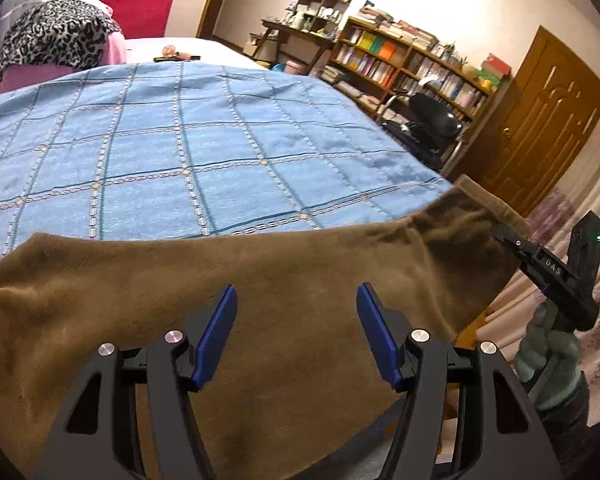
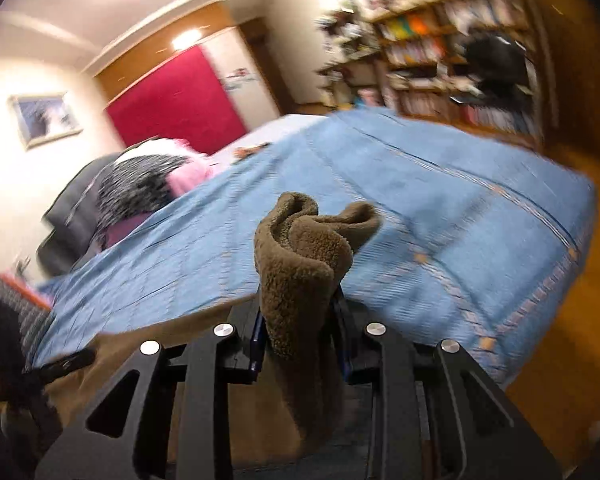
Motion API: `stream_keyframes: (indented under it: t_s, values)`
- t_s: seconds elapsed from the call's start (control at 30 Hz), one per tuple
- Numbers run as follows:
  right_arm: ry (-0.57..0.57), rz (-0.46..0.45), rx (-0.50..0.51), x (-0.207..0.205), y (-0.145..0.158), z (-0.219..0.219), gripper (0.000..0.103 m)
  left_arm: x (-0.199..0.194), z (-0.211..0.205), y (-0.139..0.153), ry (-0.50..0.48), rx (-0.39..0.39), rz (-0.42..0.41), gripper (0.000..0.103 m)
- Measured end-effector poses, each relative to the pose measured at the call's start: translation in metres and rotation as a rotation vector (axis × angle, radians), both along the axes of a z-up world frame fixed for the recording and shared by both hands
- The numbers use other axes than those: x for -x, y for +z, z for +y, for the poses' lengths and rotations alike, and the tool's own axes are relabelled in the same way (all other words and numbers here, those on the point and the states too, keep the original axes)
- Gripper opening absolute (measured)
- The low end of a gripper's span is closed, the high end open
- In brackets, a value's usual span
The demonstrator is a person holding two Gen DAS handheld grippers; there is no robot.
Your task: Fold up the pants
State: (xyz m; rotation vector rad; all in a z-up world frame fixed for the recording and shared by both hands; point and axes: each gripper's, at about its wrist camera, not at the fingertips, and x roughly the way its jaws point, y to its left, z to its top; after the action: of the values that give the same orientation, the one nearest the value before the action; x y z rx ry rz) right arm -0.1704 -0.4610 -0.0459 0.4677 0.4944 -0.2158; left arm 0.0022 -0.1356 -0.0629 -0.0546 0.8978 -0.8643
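A: Far left of the left wrist view: leopard-print cloth [image 1: 60, 36] on a pink pile at the head of the bed. Blue checked bedspread [image 1: 188, 140] fills the middle.

B: Pants?

A: Brown fleece pants [image 1: 236, 280] lie stretched across the near edge of the bedspread, left to right, the near part hanging off the bed edge toward the camera.

B: Left gripper?

A: Left gripper [image 1: 296, 336] is over the pants, blue pads spread wide apart, nothing between them. Whether the tips touch the fabric, cannot tell.

B: Further right?

A: Right gripper [image 1: 510, 240] sits at the right end of the pants, fabric bunched at its tip. A gloved hand [image 1: 548, 352] holds its handle. Behind: bookshelf [image 1: 404, 60], black chair [image 1: 436, 116], wooden door [image 1: 548, 120].

B: Right wrist view confirms?

A: Yes, though blurred. Left of frame: framed picture [image 2: 44, 118], red panel [image 2: 176, 100]. Centre: right gripper [image 2: 300, 336] clamped on a fold of pants [image 2: 300, 256], which stands up between the fingers and curls over above them. Bedspread [image 2: 440, 216] beyond, bookshelf [image 2: 440, 40] upper right.
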Motion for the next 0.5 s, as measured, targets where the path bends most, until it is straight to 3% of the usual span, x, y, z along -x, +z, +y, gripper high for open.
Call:
stream_keyframes:
  t_s: [0.2, 0.4, 0.5]
  values:
    - [0.199, 0.027, 0.090, -0.031, 0.000, 0.084, 0.028, -0.003, 0.010, -0.004, -0.004, 0.068, 0.067, 0.062]
    - [0.384, 0.130, 0.161, -0.062, -0.034, 0.159, 0.029, -0.009, 0.029, -0.023, 0.023, 0.111, 0.164, 0.062]
    - [0.459, 0.202, 0.189, -0.069, -0.054, 0.181, 0.035, -0.014, 0.039, -0.039, 0.045, 0.137, 0.233, 0.062]
